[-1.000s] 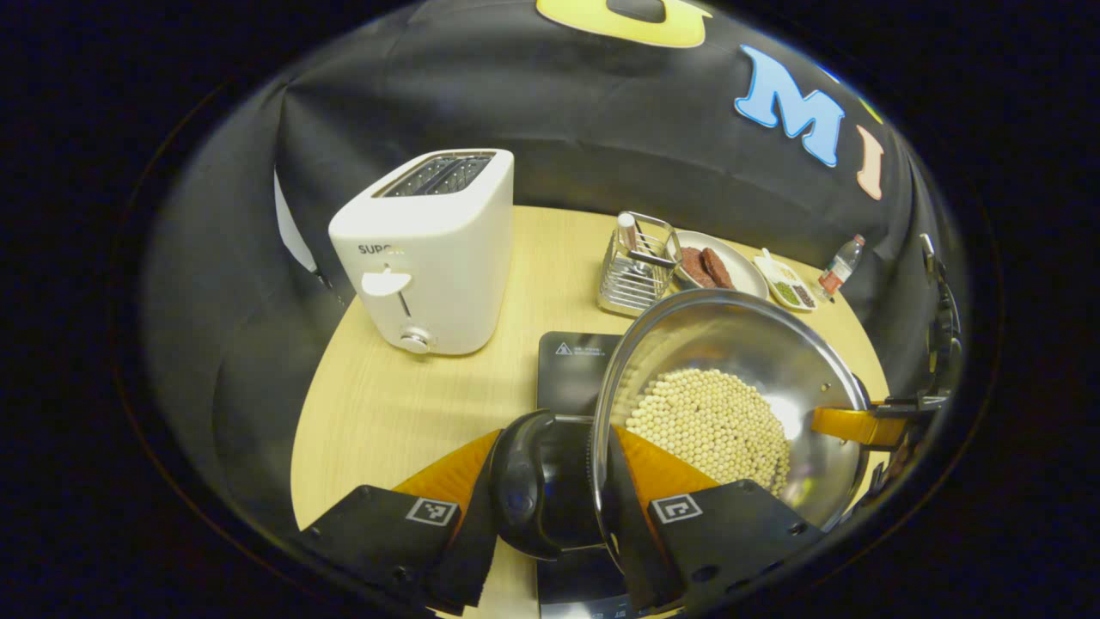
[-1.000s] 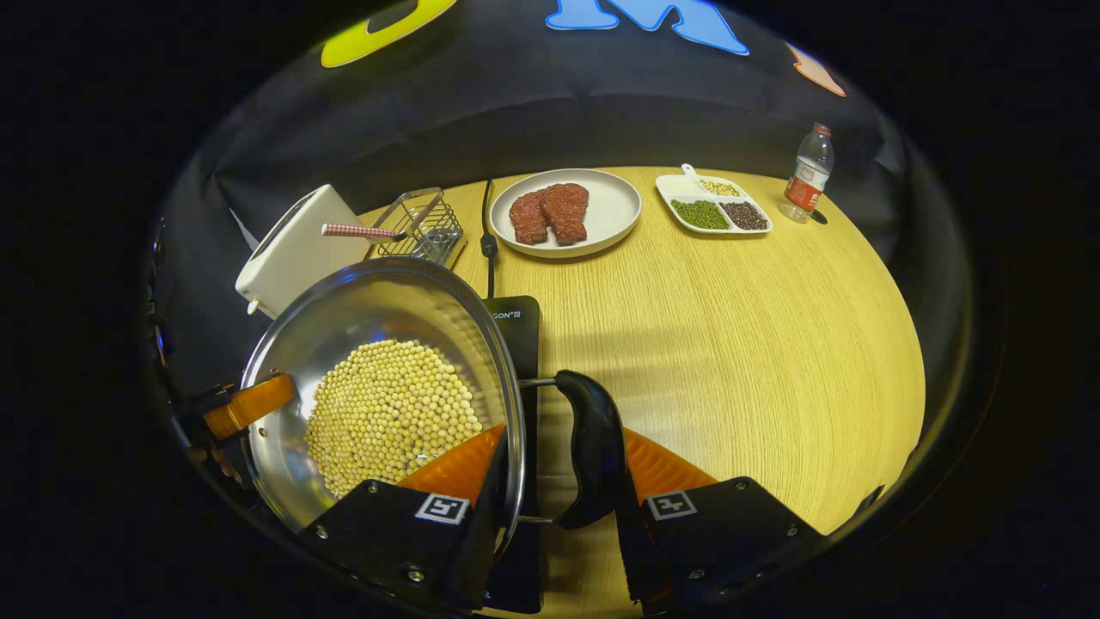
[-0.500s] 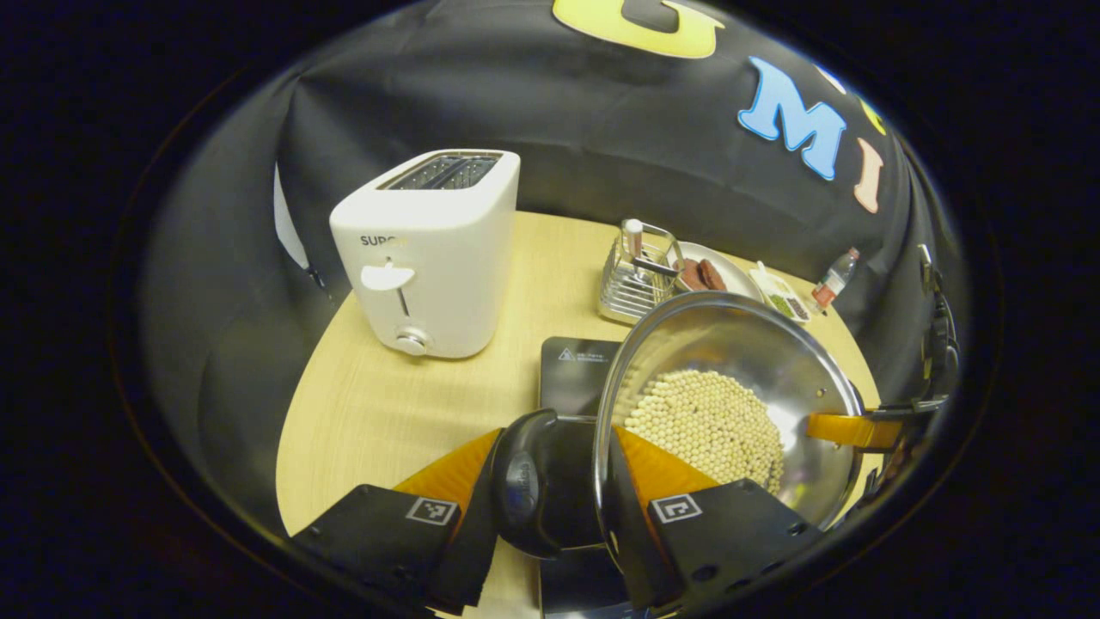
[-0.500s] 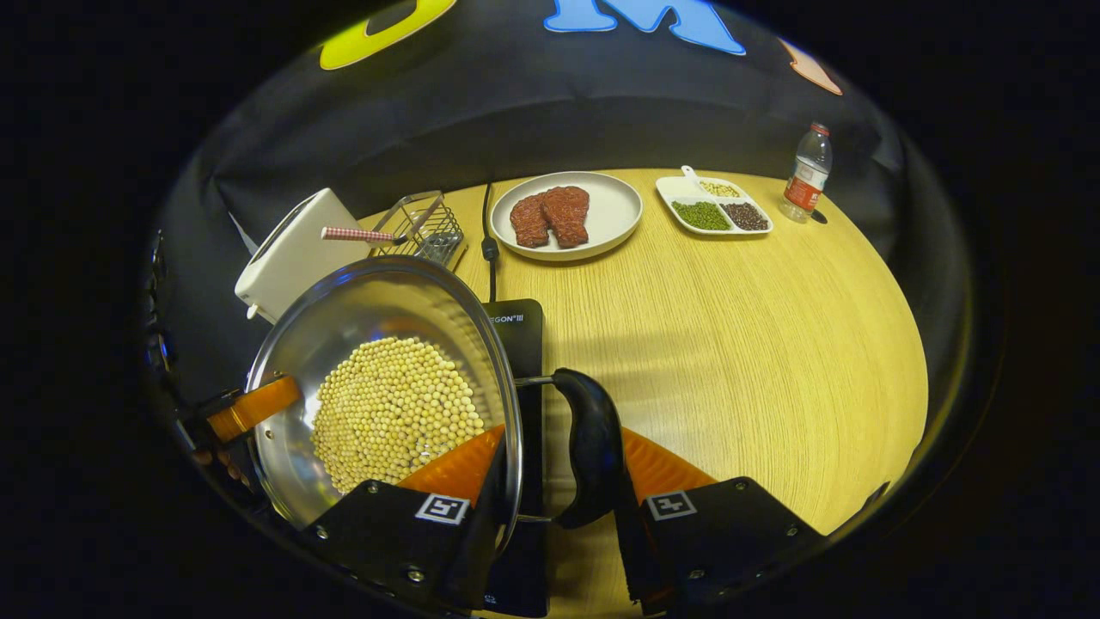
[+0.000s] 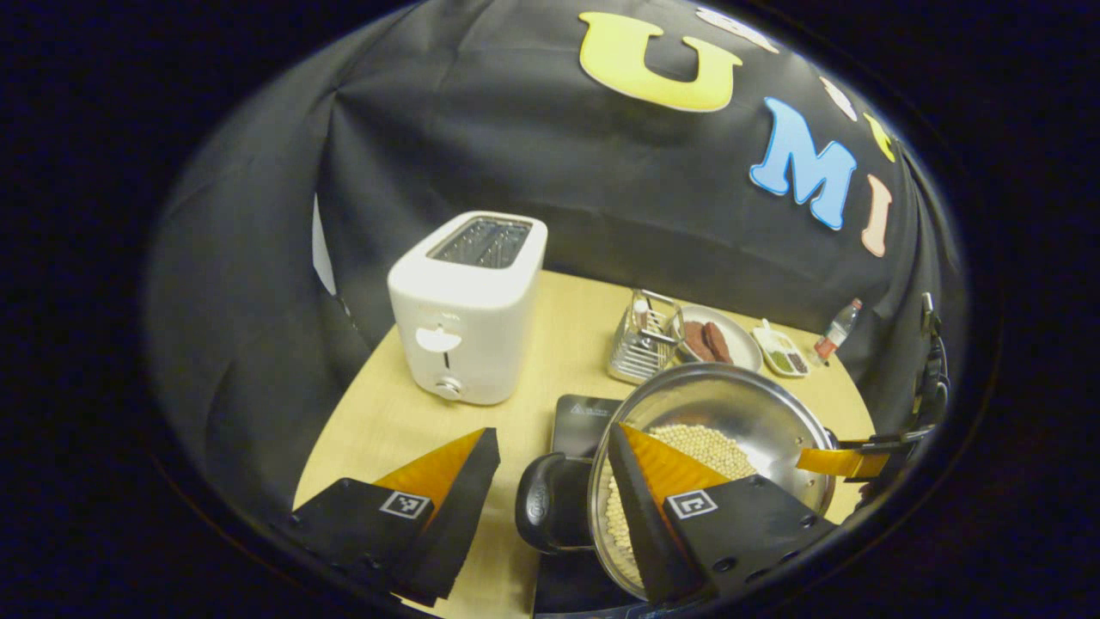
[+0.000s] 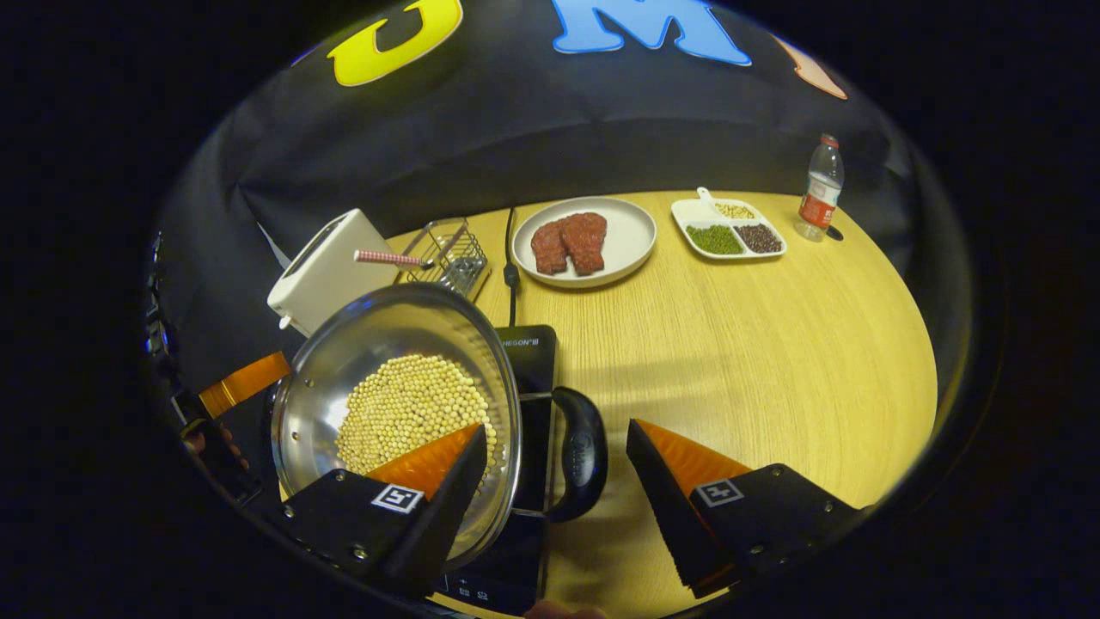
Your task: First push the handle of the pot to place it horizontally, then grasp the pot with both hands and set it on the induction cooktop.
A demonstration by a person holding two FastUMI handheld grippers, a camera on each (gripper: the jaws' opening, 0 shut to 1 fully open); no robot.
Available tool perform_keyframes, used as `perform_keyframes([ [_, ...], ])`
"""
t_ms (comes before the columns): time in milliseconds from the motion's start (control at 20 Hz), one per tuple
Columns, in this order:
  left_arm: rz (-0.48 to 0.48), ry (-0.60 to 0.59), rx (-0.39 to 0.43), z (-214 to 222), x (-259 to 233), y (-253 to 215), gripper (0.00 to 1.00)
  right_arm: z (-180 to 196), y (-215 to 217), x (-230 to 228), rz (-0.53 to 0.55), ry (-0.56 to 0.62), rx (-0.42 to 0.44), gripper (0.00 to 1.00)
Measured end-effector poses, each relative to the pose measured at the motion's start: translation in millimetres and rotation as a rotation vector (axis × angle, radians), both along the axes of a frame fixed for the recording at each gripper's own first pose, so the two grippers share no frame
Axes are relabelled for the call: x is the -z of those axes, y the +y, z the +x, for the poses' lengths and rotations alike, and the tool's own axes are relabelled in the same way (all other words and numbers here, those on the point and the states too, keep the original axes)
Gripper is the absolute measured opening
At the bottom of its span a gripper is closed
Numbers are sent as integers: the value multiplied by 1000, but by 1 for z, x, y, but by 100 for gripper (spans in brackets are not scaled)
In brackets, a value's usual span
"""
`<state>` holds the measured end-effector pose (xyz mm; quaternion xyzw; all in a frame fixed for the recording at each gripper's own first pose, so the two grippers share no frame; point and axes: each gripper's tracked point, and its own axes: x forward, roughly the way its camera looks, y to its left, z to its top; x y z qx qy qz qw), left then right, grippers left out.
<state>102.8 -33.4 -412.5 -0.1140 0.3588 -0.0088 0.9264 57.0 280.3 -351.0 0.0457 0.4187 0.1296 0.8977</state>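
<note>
left gripper view, left to right: white toaster [image 5: 468,309] at far left of surface [image 5: 387,421]. left claw [image 5: 550,507] apart, straddling the pot's black side handle [image 5: 543,513] without touching it. wire rack [image 5: 644,337], plate of meat [image 5: 718,342] and divided dish [image 5: 784,359] behind the pot, bottle [image 5: 835,330] at far right. steel pot [image 5: 713,447] full of pale beans sitting on black induction cooktop [image 5: 586,414]. other claw's finger seen at the pot's far rim.

right gripper view, left to right: left claw's finger [image 6: 244,384] just outside the pot's left rim, hand [image 6: 210,440] behind it. toaster [image 6: 331,271], then rack [image 6: 451,254]. pot [image 6: 400,413] resting on cooktop [image 6: 531,361], level. right claw [image 6: 557,468] wide apart, one finger over the pot rim, the other clear on the surface [image 6: 730,344], black handle [image 6: 583,464] between them, untouched. plate [image 6: 586,241], dish [image 6: 729,232], bottle [image 6: 821,187] along the back.
</note>
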Motion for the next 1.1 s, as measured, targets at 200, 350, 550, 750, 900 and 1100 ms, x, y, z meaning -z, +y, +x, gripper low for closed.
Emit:
perform_keyframes([
  [200,9,-130,-34,-4,-67,-26,88,10,-30,-57,14,-188,-9,99],
  [350,19,-244,-38,-7,-124,-66,92,11,-64,-106,4,-321,-20,99],
  [550,57,-379,-38,-22,-195,-137,95,10,-117,-174,22,-471,28,99],
  [750,157,-482,-28,-41,-252,-208,98,-4,-171,-223,51,-570,41,98],
  [900,118,-568,-22,-52,-301,-267,99,-19,-211,-253,71,-634,36,98],
  [1100,113,-610,2,-72,-332,-321,95,-36,-260,-285,83,-675,53,98],
])
